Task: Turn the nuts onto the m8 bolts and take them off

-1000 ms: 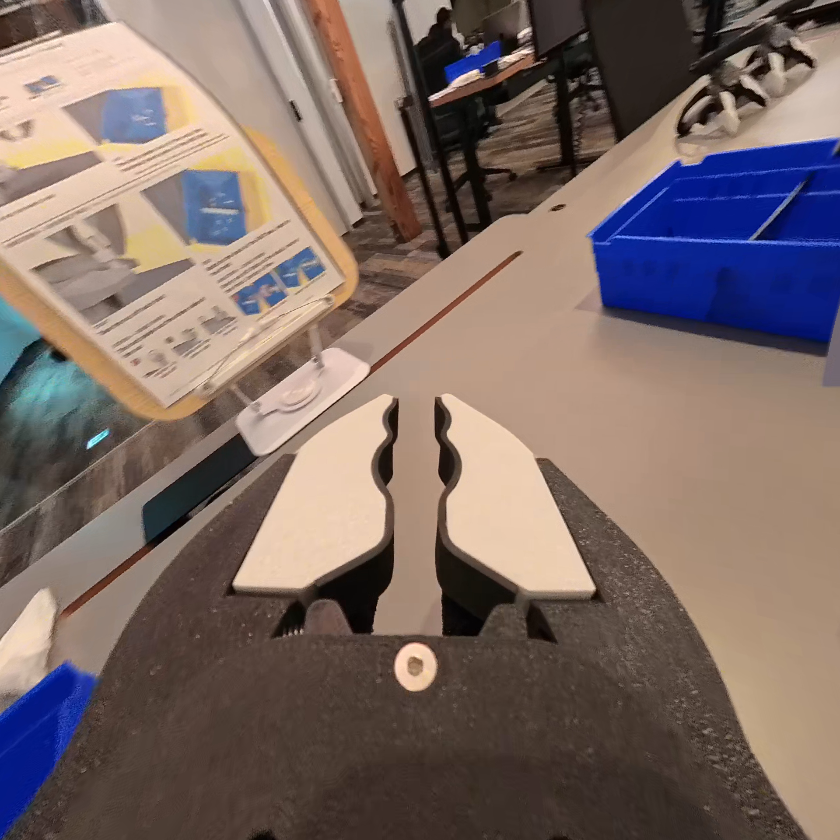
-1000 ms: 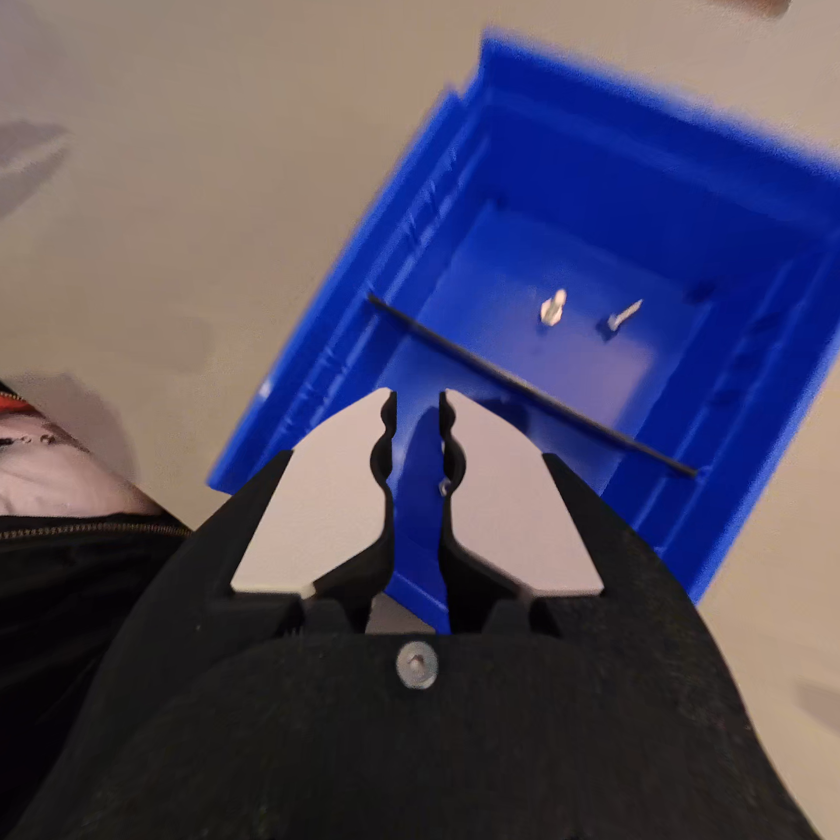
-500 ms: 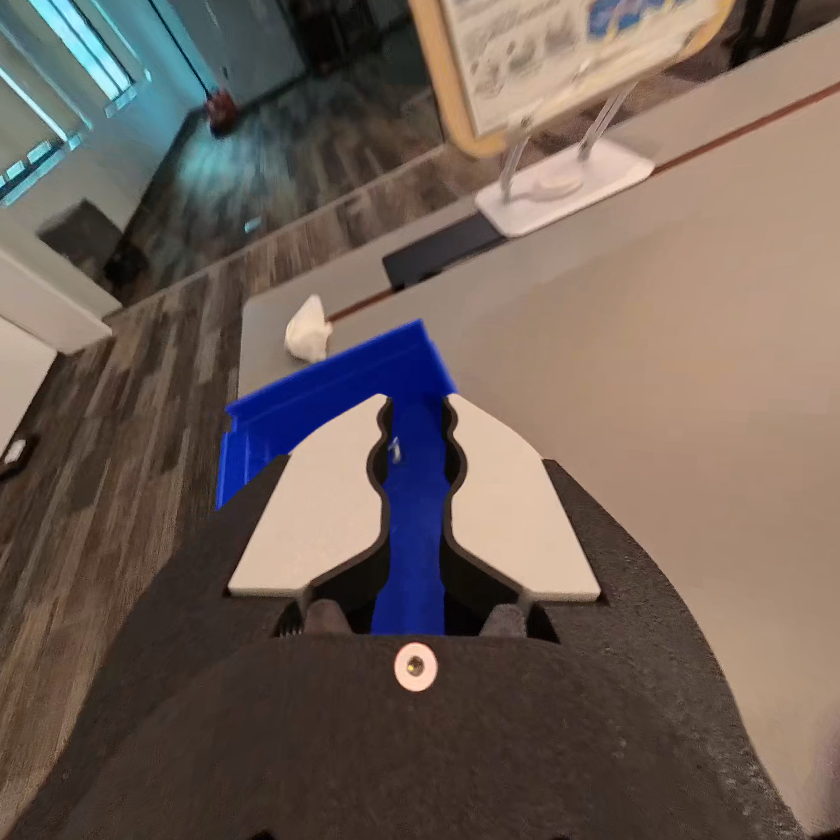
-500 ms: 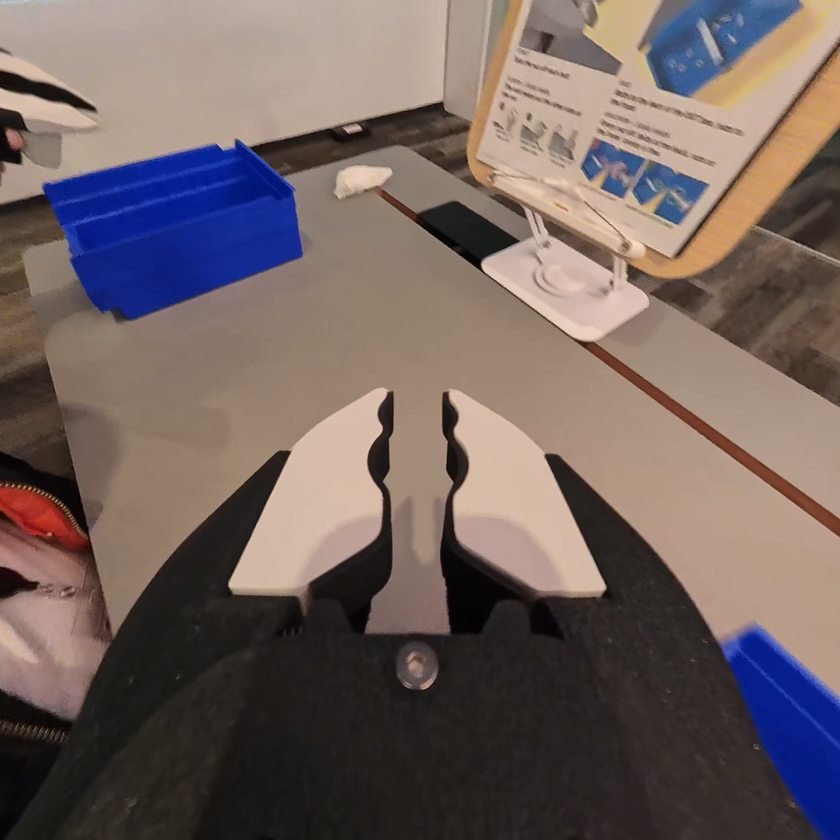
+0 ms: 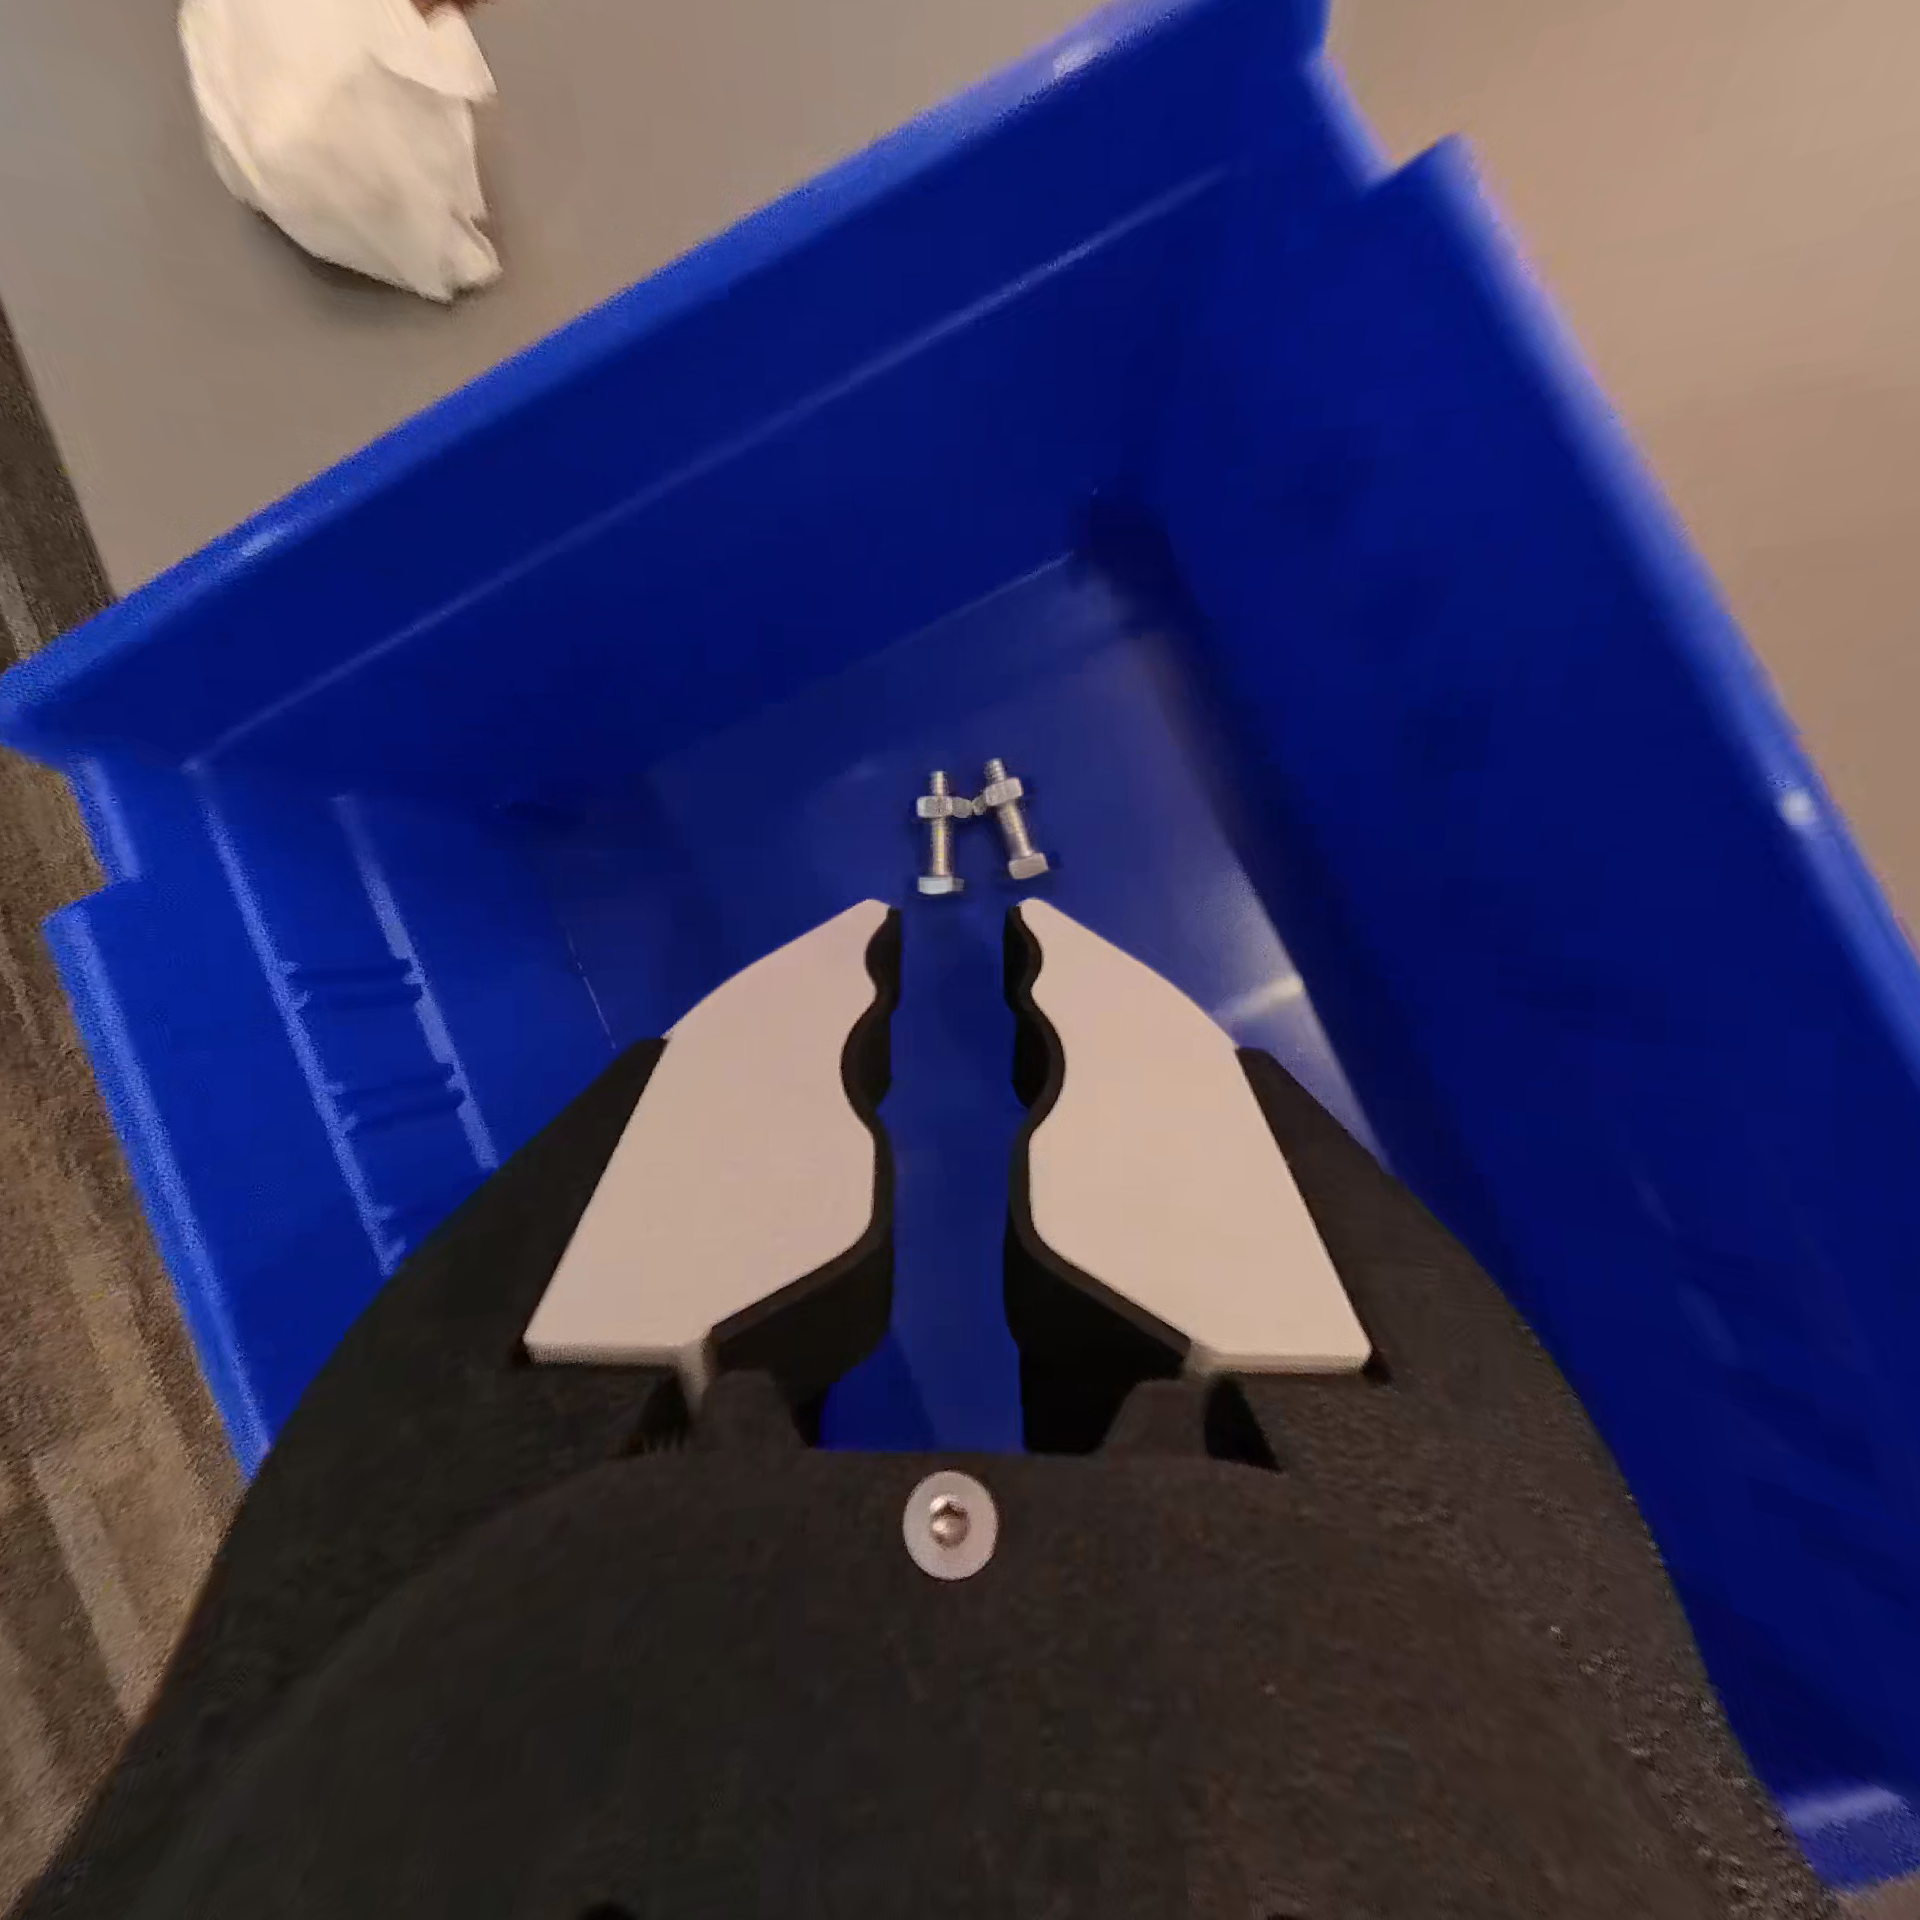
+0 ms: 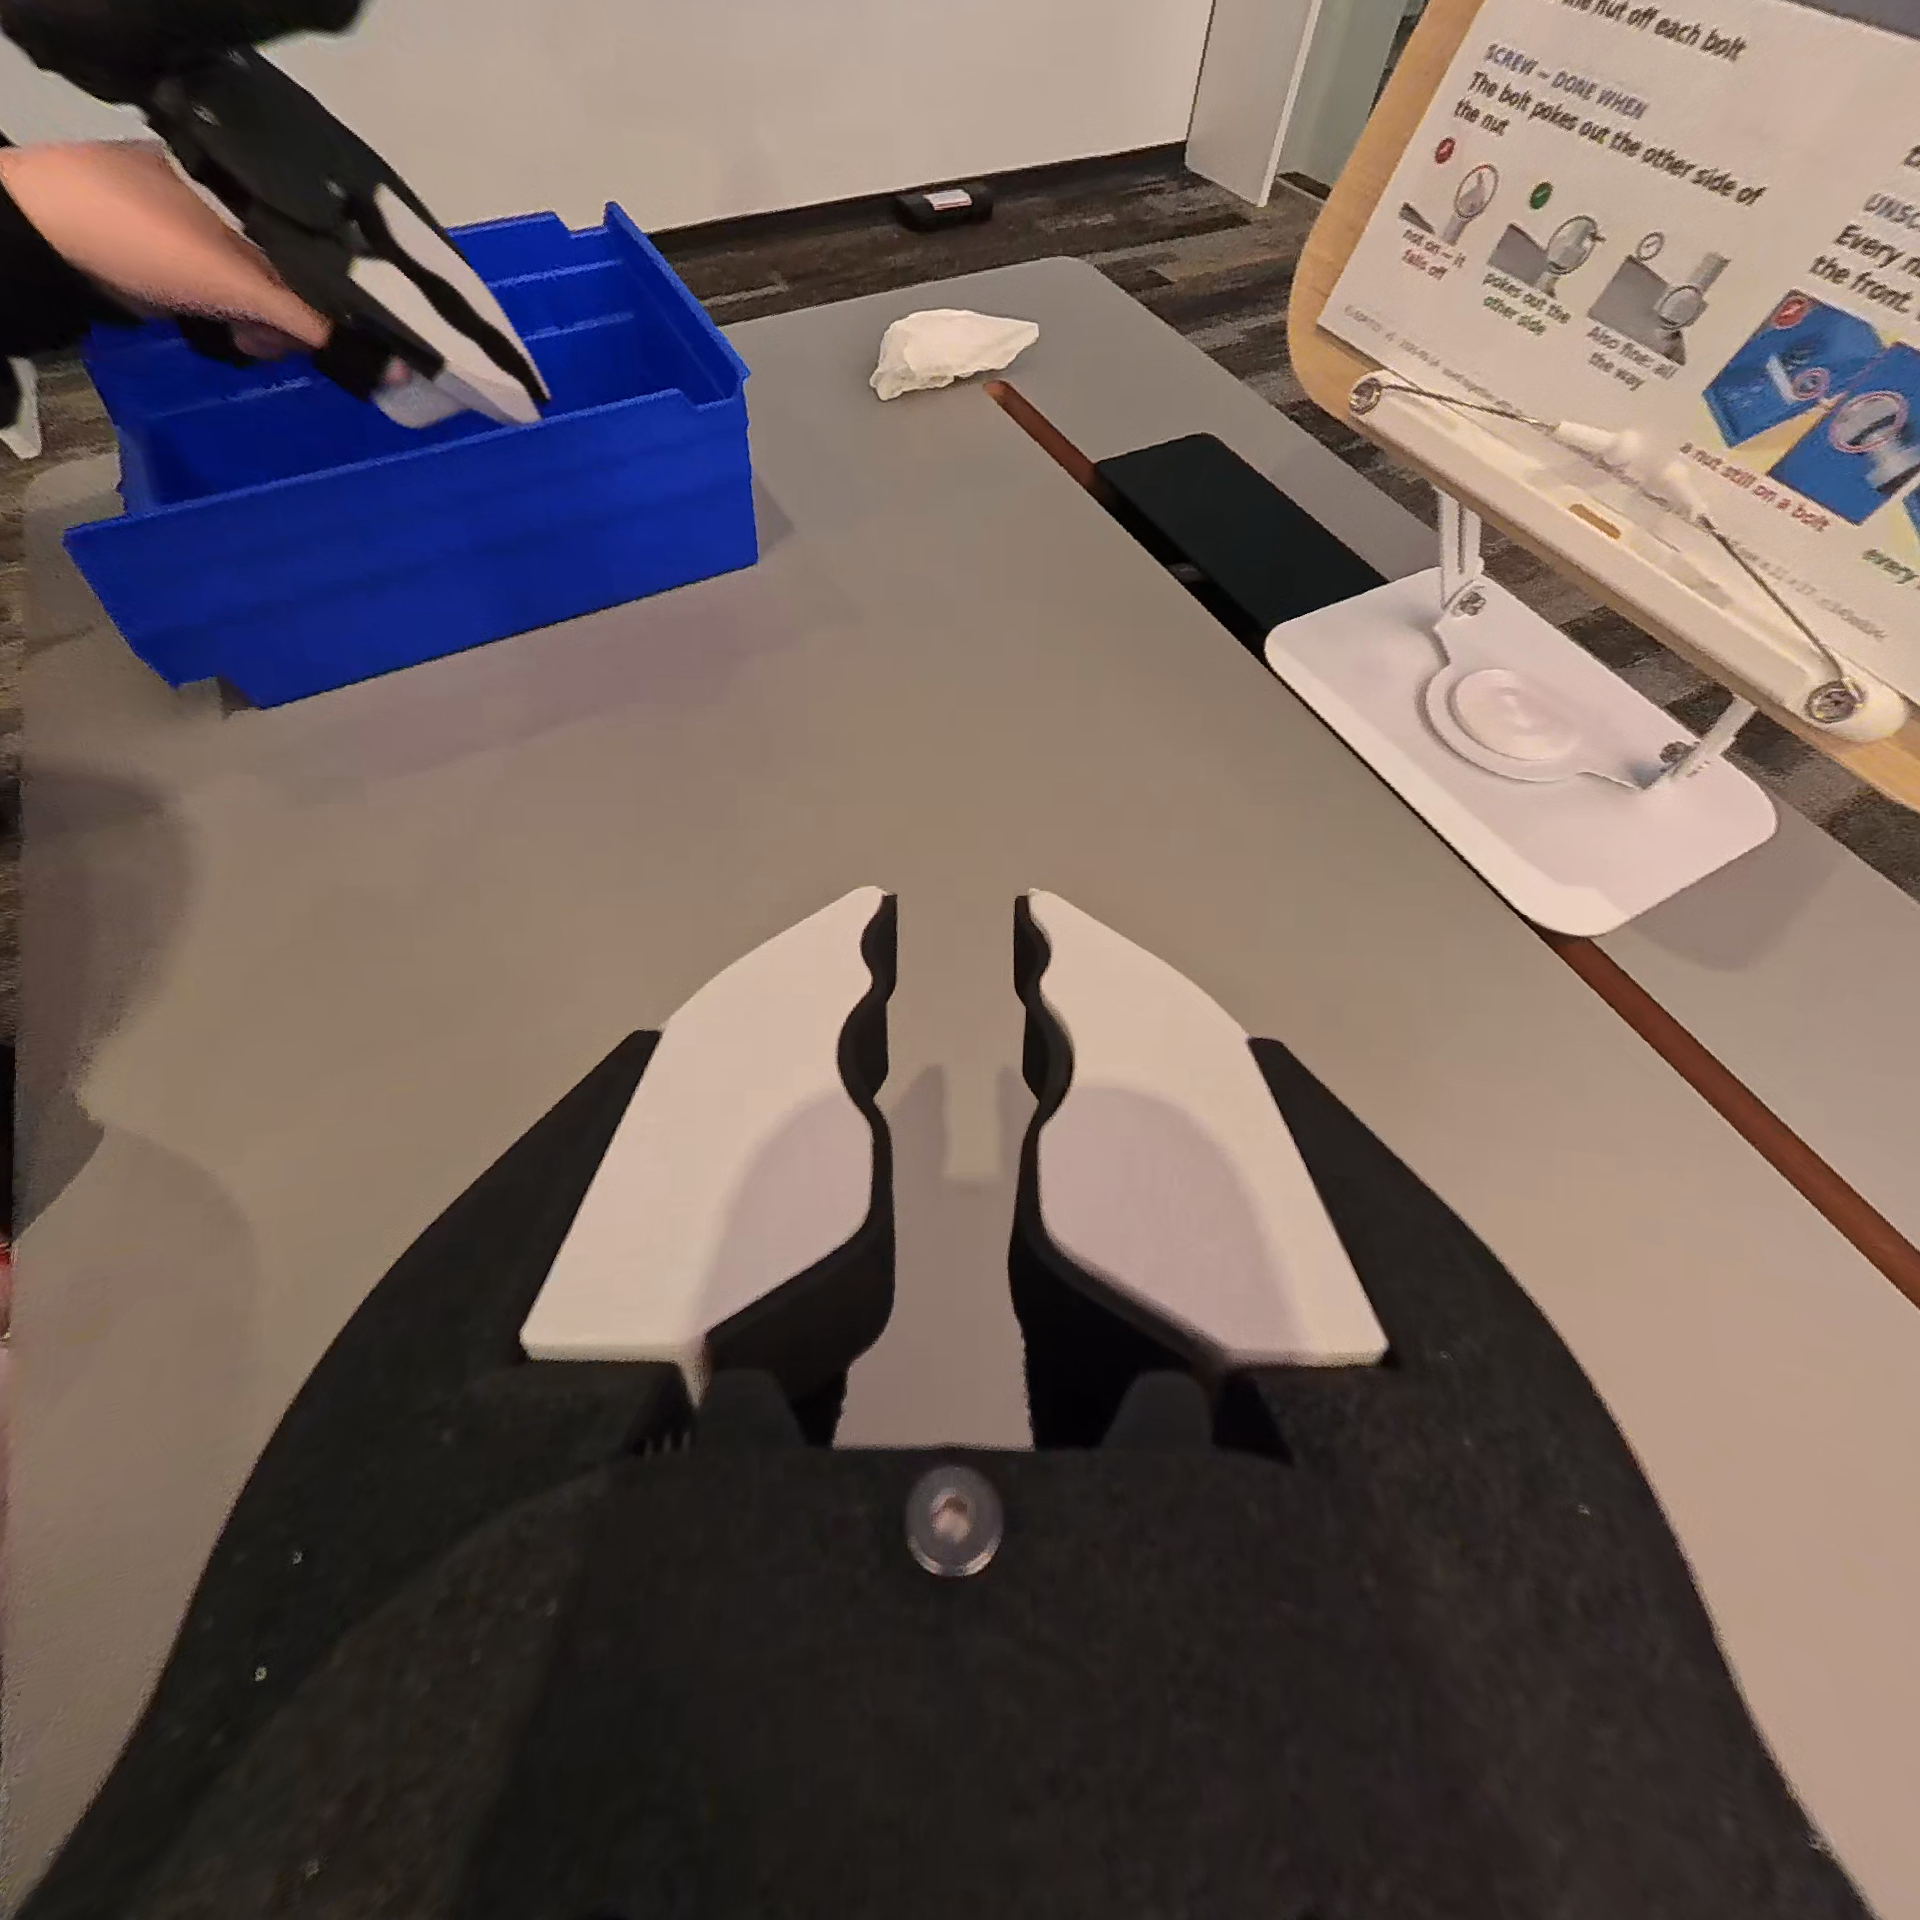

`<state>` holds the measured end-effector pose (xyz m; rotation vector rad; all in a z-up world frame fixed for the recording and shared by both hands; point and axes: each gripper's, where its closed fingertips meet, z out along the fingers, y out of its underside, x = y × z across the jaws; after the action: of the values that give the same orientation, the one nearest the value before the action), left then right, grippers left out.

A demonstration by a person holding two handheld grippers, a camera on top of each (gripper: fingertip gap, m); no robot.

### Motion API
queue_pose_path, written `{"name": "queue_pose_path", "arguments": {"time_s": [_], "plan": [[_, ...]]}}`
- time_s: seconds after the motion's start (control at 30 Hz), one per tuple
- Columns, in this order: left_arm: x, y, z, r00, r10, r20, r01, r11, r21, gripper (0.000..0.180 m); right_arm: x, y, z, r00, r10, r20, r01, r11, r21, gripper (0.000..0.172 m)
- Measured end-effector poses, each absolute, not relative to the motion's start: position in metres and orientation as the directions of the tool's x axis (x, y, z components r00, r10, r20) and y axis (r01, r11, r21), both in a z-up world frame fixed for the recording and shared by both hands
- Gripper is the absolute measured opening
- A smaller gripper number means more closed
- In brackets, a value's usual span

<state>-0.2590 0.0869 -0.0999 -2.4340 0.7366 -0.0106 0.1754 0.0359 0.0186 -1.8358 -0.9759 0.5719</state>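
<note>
The left gripper (image 5: 951,906) points down into a deep blue plastic bin (image 5: 1558,935), its two pale fingers (image 5: 748,1143) spread a little with only the blue bin floor between them; nothing is held. Just beyond the fingertips, at twelve o'clock, two small silver bolts (image 5: 975,826) lie side by side on the bin floor, each with a silver hex nut (image 5: 933,806) threaded near its far end and its head toward the gripper. The two nuts touch or nearly touch. The fingertips are close to the bolt heads but apart from them. Outside the bin, at eleven o'clock in the left wrist view, a crumpled white tissue (image 5: 343,156) lies on the grey table (image 5: 1714,260).

The right gripper (image 6: 956,904) hovers over bare table, fingers (image 6: 1143,1143) likewise parted and holding nothing. In its view the blue bin stands at ten o'clock with the left gripper, held by a hand (image 6: 135,239), reaching into it. The tissue sits at twelve o'clock past the bin. At two o'clock a wooden-edged instruction board (image 6: 1340,260) leans on a white stand (image 6: 1507,769), with a flat black object (image 6: 1236,530) on the table just beside the stand's near corner.
</note>
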Motion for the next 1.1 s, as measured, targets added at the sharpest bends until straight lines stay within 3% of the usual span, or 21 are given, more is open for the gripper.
{"name": "queue_pose_path", "arguments": {"time_s": [0.13,0.43,0.73,0.9,1.1], "plan": [[-0.266,0.097,-0.126,0.827,-0.531,-0.184,-0.553,-0.708,-0.439,0.022,0.178,0.042,0.011,0.579,0.815,-0.002,0.362,-0.259,-0.896,0.021],[-0.264,0.098,-0.152,0.846,-0.526,-0.086,-0.520,-0.778,-0.352,0.020,0.197,0.045,-0.001,0.591,0.806,-0.041,0.347,-0.300,-0.889,0.020],[-0.267,0.101,-0.150,0.837,-0.530,-0.137,-0.543,-0.769,-0.339,0.016,0.206,0.049,-0.002,0.584,0.810,-0.052,0.332,-0.297,-0.895,0.020],[-0.274,0.106,-0.114,0.866,-0.472,-0.164,-0.488,-0.730,-0.478,0.016,0.208,0.048,-0.001,0.574,0.817,-0.053,0.329,-0.290,-0.899,0.020],[-0.232,0.098,0.003,0.852,-0.470,-0.230,-0.477,-0.517,-0.711,0.016,0.202,0.049,0.006,0.548,0.836,-0.034,0.340,-0.259,-0.904,0.020]]}}
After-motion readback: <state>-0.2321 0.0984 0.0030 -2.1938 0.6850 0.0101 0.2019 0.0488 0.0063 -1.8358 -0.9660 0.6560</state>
